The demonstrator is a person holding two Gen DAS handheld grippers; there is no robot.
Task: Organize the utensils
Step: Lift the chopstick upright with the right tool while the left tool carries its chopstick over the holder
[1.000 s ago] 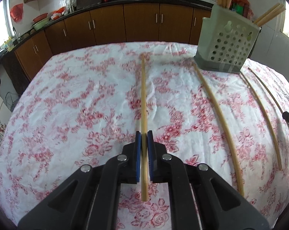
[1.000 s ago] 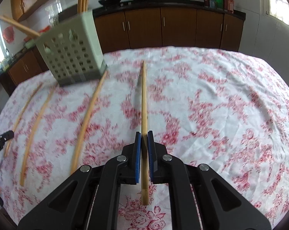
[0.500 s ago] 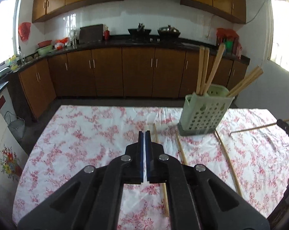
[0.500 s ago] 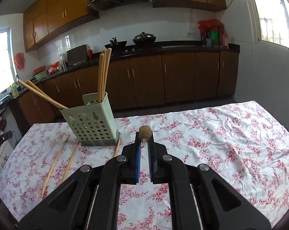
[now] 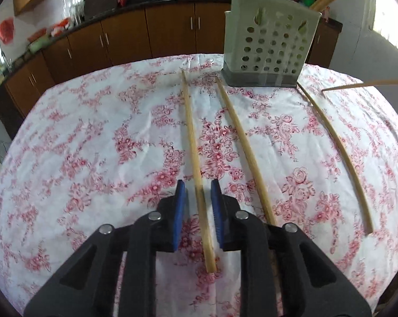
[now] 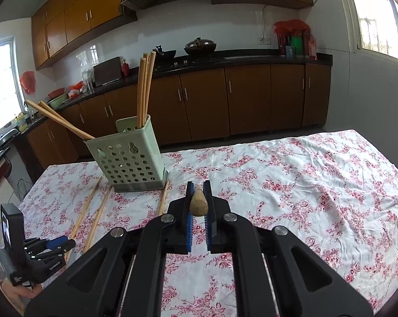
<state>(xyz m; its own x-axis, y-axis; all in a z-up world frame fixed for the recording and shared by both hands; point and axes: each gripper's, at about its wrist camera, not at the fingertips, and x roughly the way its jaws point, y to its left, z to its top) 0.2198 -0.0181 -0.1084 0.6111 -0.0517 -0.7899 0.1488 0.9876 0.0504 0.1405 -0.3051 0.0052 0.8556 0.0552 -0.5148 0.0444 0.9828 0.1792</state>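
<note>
My left gripper [image 5: 197, 187] hovers low over the flowered tablecloth [image 5: 93, 145], its jaws opening. A wooden chopstick [image 5: 192, 142] lies on the cloth between the blue pads, which do not press it. Two more chopsticks [image 5: 241, 137] [image 5: 336, 142] lie to its right. My right gripper [image 6: 198, 185] is shut on another chopstick [image 6: 198, 206], seen end-on and held above the table. The pale green perforated holder [image 6: 131, 155] stands beyond it to the left with several chopsticks upright in it. The left gripper [image 6: 66, 243] shows at the lower left of the right wrist view.
Three chopsticks [image 6: 88, 206] [image 6: 101, 216] [image 6: 163, 198] lie in front of the holder [image 5: 270, 50]. The held chopstick's tip [image 5: 365, 84] juts in from the right of the left wrist view. Brown cabinets [image 6: 251, 100] and a dark counter run behind the table.
The left gripper, shut on a chopstick a second ago, rose shut and empty, then dropped over a chopstick with jaws parted. The right gripper lifted its chopstick off the cloth.
</note>
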